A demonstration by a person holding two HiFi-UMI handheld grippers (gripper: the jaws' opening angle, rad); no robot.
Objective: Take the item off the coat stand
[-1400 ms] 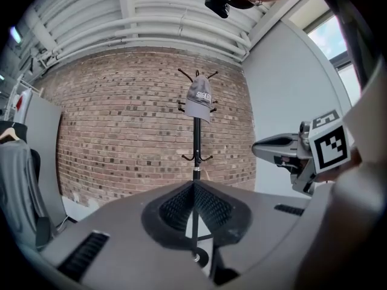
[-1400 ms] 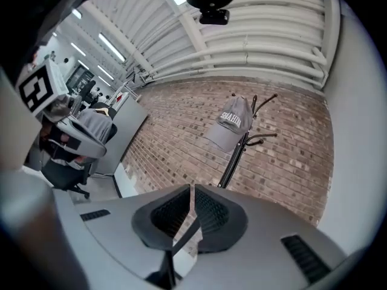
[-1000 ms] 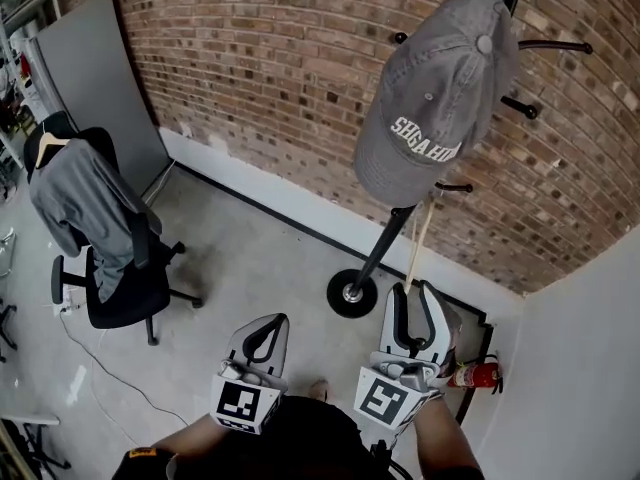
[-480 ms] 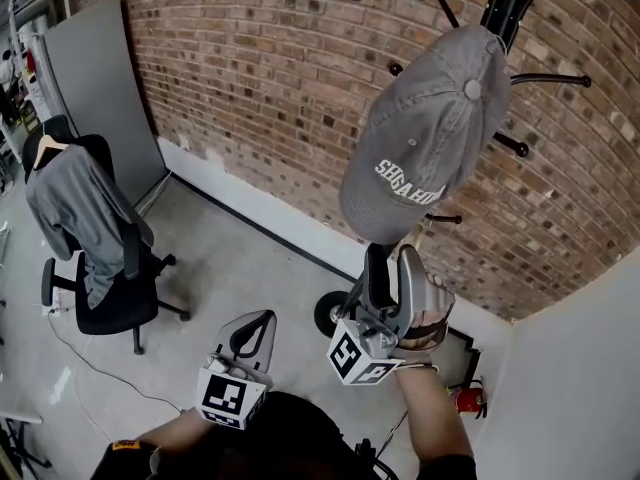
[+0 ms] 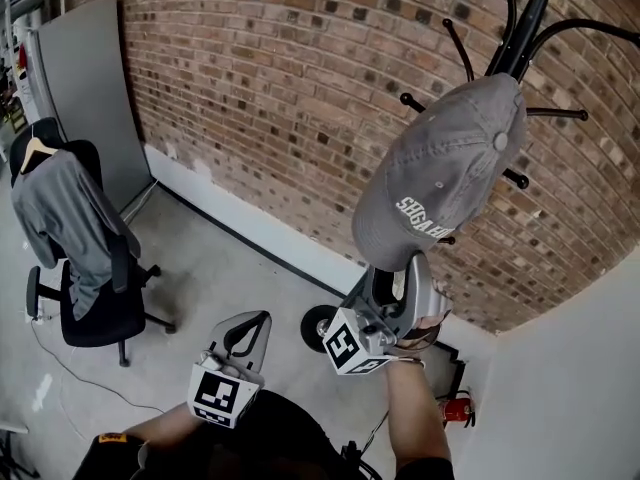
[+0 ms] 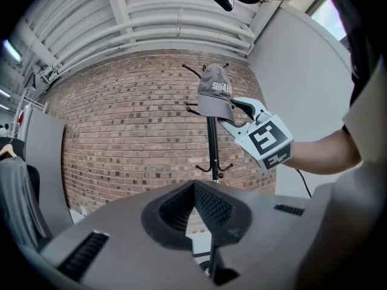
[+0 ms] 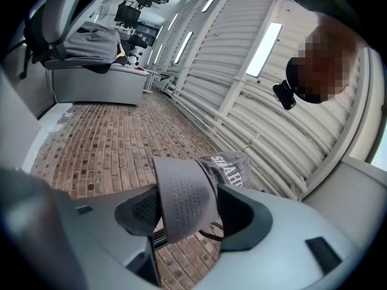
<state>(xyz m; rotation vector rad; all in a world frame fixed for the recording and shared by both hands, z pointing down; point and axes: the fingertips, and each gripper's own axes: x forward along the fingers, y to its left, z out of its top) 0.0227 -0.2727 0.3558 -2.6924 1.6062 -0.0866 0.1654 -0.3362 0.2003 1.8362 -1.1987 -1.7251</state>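
Observation:
A grey cap [image 5: 440,178] with white lettering hangs on the black coat stand [image 5: 525,18] in front of the brick wall. My right gripper [image 5: 400,273] is raised just under the cap and tilts upward. Its jaws have just been opening and stand wide open. In the right gripper view the cap's brim [image 7: 181,204] lies between the jaws of the right gripper [image 7: 184,213], and I see no pad pressing on it. My left gripper [image 5: 255,323] is lower and to the left, shut and empty. The left gripper view shows the cap [image 6: 214,92] and the right gripper [image 6: 242,110] beyond the left gripper [image 6: 195,186].
An office chair [image 5: 100,308] with a grey garment [image 5: 60,218] stands at the left beside a leaning grey panel [image 5: 85,88]. The stand's round base [image 5: 318,326] rests on the concrete floor. A red fire extinguisher [image 5: 455,406] sits by the white wall [image 5: 570,388].
My right gripper has risen toward the cap, rolled over and opened; the brim now lies between its jaws. The left gripper drifted slightly left.

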